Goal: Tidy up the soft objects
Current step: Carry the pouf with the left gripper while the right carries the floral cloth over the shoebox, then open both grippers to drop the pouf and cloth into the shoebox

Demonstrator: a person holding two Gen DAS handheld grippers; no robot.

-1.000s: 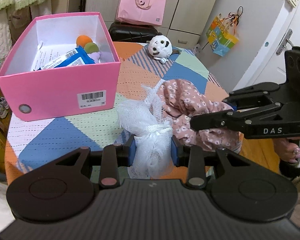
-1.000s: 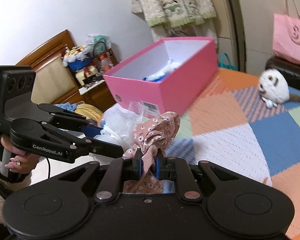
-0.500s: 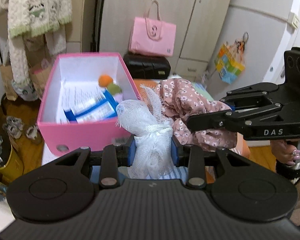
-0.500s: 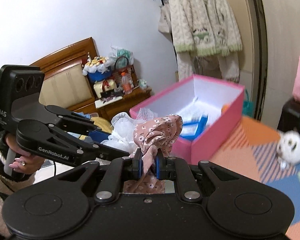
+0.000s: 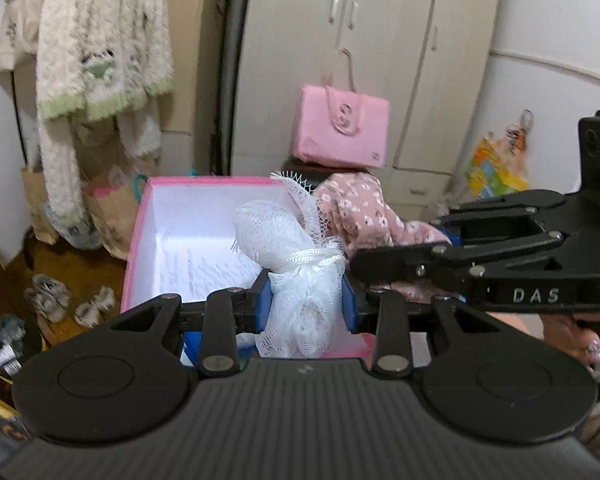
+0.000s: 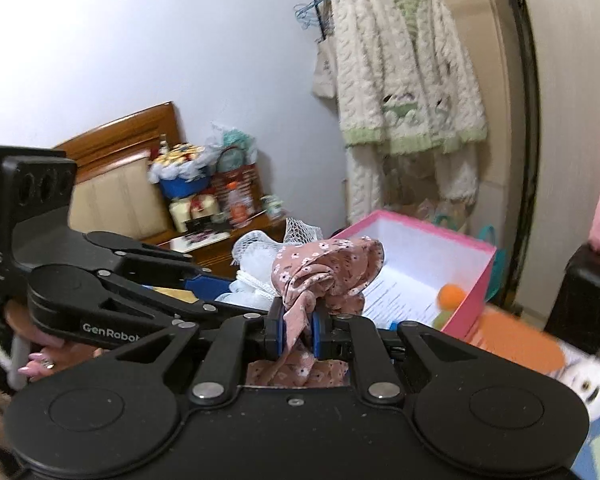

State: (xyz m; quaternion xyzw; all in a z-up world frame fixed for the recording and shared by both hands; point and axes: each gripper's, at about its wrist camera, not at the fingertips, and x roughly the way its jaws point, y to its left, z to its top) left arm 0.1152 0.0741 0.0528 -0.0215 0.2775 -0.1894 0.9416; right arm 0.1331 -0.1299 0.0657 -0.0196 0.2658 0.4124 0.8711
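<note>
Left gripper (image 5: pixel 305 307) is pinching the white mesh pouf (image 5: pixel 288 248), right gripper (image 6: pixel 299 332) pinching the floral cloth (image 6: pixel 324 268). Both are now rising off the table, closing on the pink box (image 5: pixel 172 216); drop-in looks next.

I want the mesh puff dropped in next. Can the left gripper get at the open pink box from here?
Probably yes: the left gripper, shut on the mesh puff, hangs near the pink box, whose top is open.
</note>
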